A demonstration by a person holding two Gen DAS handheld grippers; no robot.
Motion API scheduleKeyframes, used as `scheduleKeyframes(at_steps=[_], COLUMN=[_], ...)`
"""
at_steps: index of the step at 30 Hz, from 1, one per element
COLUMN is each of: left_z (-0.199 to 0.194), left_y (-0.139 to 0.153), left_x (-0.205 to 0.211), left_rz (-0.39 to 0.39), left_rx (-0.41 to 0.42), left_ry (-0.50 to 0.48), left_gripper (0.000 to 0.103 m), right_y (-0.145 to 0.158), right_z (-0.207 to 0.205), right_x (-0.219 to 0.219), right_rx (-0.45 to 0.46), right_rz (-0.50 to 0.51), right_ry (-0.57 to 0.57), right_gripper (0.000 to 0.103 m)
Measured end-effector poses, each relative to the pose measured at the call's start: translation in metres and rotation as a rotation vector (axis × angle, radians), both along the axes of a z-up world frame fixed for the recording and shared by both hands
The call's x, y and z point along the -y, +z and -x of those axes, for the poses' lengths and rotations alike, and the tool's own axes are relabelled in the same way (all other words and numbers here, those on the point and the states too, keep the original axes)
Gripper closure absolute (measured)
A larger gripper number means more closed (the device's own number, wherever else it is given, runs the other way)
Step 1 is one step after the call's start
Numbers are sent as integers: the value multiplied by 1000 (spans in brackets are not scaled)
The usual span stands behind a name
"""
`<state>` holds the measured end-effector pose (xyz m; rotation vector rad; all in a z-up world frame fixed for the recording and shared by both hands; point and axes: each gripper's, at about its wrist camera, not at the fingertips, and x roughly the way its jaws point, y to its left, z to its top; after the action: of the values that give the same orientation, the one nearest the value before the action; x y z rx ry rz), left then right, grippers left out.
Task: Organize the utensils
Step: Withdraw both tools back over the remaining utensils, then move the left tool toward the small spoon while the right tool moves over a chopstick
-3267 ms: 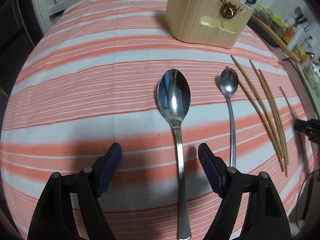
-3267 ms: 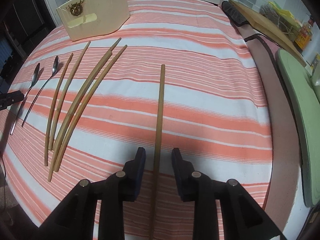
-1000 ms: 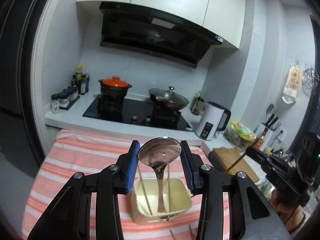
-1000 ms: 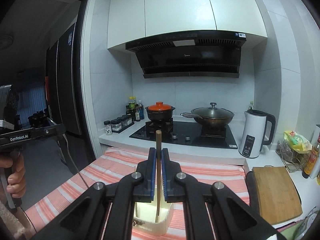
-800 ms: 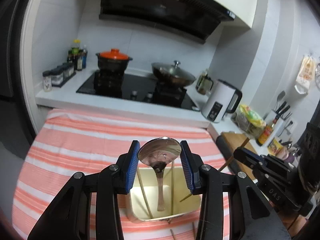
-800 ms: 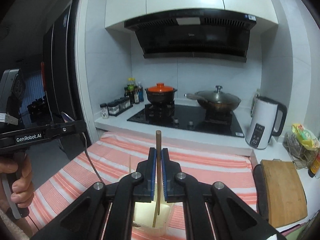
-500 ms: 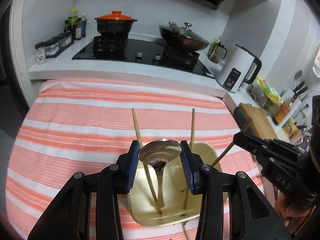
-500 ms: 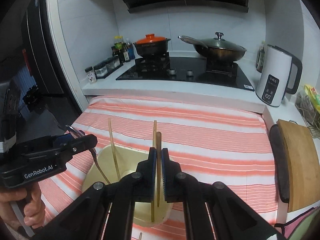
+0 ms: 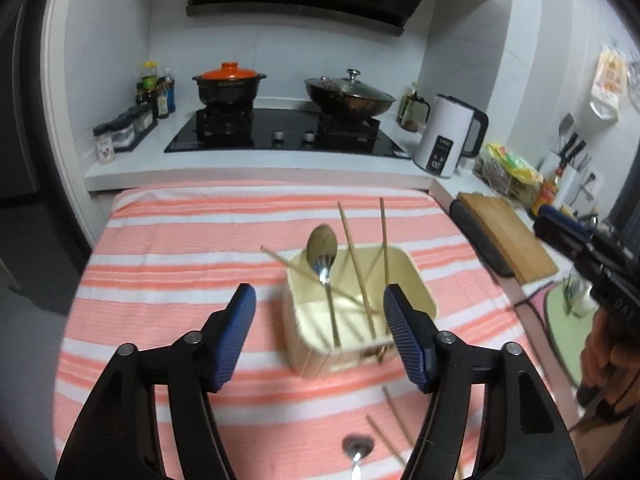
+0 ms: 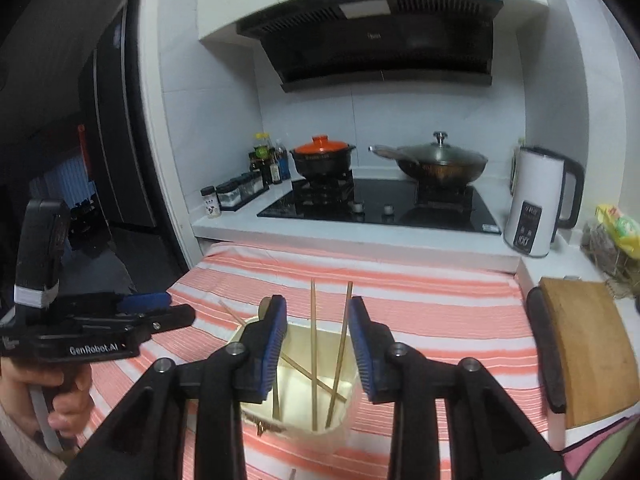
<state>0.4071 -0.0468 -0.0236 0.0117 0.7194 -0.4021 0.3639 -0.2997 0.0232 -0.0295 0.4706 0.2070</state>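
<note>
Left gripper (image 9: 320, 334): held above the table with its jaws spread wide and nothing between them; the cream utensil holder (image 9: 416, 286) is seen through the gap, ahead and below.
Right gripper (image 10: 317, 346): also held with jaws spread and nothing gripped; the same holder (image 10: 348, 404) lies directly beneath and ahead of it.
Large spoon (image 9: 323, 256): stood in the holder, bowl up, handle down inside, leaning toward the left wall.
Chopsticks in holder: two are stood nearly upright (image 9: 383, 240), a third is laid slantwise (image 9: 280, 259) with its tip poking out over the left rim.
Small spoon (image 9: 357, 446): left on the striped tablecloth (image 9: 168, 272), its bowl seen at the bottom edge of the left view, between and below the left jaws; the handle runs out of frame toward the camera.
Loose chopsticks (image 9: 394, 414): left on the cloth just right of the small spoon, long axes running roughly away from the camera, angled slightly.
Key relation: the remaining utensils are judged to lie below and behind both grippers' present aim; the small spoon sits nearer the left gripper, the loose chopsticks toward the right side.
Coming move: a lowering and tilting down toward the cloth is judged necessary, jaws set across each utensil's long axis.
</note>
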Motion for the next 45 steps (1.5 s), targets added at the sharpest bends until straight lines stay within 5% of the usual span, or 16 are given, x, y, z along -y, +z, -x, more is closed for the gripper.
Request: scheduleKeyframes(at_steps=[4, 7, 10, 13, 25, 37, 45], left_z=[96, 165, 210, 224, 221, 215, 200], left_y=[-37, -95, -137, -149, -144, -155, -168], left_x=[-33, -50, -49, -37, -11, -6, -17], left_rz=[-57, -39, -62, -50, -146, -155, -86], left_rx=[-37, -126, -186, -189, -44, -56, -120], left_ry=[20, 40, 114, 76, 148, 150, 140], left_gripper=[16, 16, 17, 17, 16, 16, 16], right_y=[-17, -72, -139, -177, -181, -183, -202], right_z=[96, 168, 228, 262, 263, 248, 226], right_x=[3, 9, 14, 16, 0, -15, 3], right_rx=[22, -51, -175, -264, -257, -288, -394], right_rz=[132, 162, 116, 28, 28, 39, -13], right_ry=[-18, -117, -226, -236, -232, -222, -286], right_gripper=[56, 56, 56, 56, 56, 56, 56])
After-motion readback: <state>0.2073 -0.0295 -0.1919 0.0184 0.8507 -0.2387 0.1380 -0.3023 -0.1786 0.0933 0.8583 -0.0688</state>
